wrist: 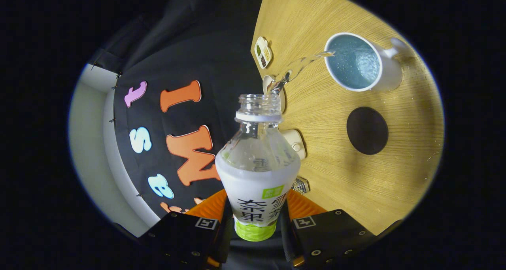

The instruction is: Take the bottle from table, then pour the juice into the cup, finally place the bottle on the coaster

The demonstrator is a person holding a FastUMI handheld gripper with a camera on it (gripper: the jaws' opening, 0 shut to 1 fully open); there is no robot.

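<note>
My one camera rides on my gripper (256, 218) and looks forward along its two fingers, which rise at the near edge and clamp the bottle (257, 171) from both sides. The bottle stands very close to the lens and runs straight away from it, mouth farthest. The whole view is rolled: the wooden table (336, 175) appears tipped on its side beyond the bottle, with the cup (357, 62) and the dark round coaster (367, 130) farther off. The fisheye lens bends the table's edge and the booth wall. No second view to compare.
</note>
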